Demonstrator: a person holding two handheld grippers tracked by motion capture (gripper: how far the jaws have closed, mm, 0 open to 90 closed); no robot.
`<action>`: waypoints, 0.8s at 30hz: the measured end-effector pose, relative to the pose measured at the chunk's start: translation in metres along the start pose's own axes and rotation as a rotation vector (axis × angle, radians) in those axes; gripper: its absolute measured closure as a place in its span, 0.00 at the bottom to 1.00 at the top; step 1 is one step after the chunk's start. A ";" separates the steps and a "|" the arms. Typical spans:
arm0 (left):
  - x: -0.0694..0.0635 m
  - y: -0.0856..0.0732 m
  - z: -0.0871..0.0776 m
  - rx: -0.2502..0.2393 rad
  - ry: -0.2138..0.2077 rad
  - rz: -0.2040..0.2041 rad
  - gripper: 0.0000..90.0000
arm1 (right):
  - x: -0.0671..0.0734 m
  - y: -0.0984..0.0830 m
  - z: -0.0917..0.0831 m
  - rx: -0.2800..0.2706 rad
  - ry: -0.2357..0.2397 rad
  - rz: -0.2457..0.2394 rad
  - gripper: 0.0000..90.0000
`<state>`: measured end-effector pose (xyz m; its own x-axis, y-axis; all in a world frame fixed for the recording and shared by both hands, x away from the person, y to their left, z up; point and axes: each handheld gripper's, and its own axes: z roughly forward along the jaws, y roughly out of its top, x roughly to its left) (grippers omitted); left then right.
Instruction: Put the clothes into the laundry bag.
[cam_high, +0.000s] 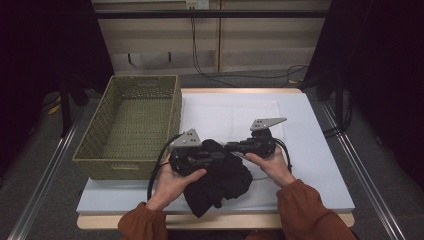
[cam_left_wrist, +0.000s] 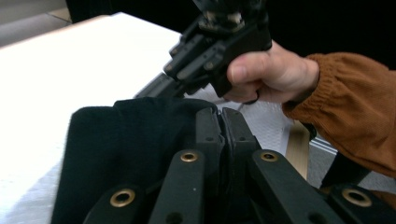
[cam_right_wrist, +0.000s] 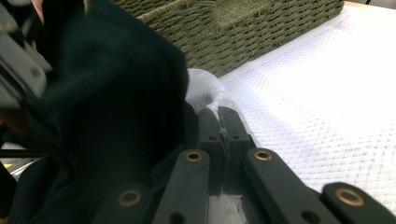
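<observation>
Lower centre of the high view: black garment (cam_high: 220, 180) bunched on the surface (cam_high: 310, 165), part of it hanging toward the near edge. Left hand-held gripper (cam_high: 212, 156) just left of centre, pointing right, jaws clenched on the top fold of the black garment; the left gripper view shows the two black jaws pressed together with dark cloth (cam_left_wrist: 135, 140) against them. Right hand-held gripper (cam_high: 235, 146) just right of centre, pointing left, tips meeting the garment's upper edge. In the right gripper view its jaws are clamped tight, a thin pinch of white textured cloth (cam_right_wrist: 303, 107) and the dark fabric's edge at the tips. Woven green basket (cam_high: 132, 125) at centre left, beside the white cloth.
</observation>
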<state>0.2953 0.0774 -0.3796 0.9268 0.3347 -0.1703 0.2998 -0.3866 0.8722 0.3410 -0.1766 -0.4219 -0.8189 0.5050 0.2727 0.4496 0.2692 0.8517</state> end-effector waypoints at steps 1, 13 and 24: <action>0.000 -0.001 0.003 0.001 -0.002 0.005 0.96 | 0.000 0.000 0.000 0.000 -0.001 -0.003 0.99; -0.003 -0.011 0.024 0.064 -0.024 0.017 0.96 | -0.001 0.000 -0.002 -0.002 0.005 0.006 0.99; -0.006 -0.022 0.049 0.136 -0.041 0.028 0.95 | -0.002 0.001 -0.003 -0.008 0.013 0.009 0.99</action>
<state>0.2948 0.0415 -0.4201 0.9429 0.2880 -0.1674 0.2988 -0.5095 0.8069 0.3421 -0.1799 -0.4199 -0.8193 0.4967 0.2865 0.4544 0.2578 0.8527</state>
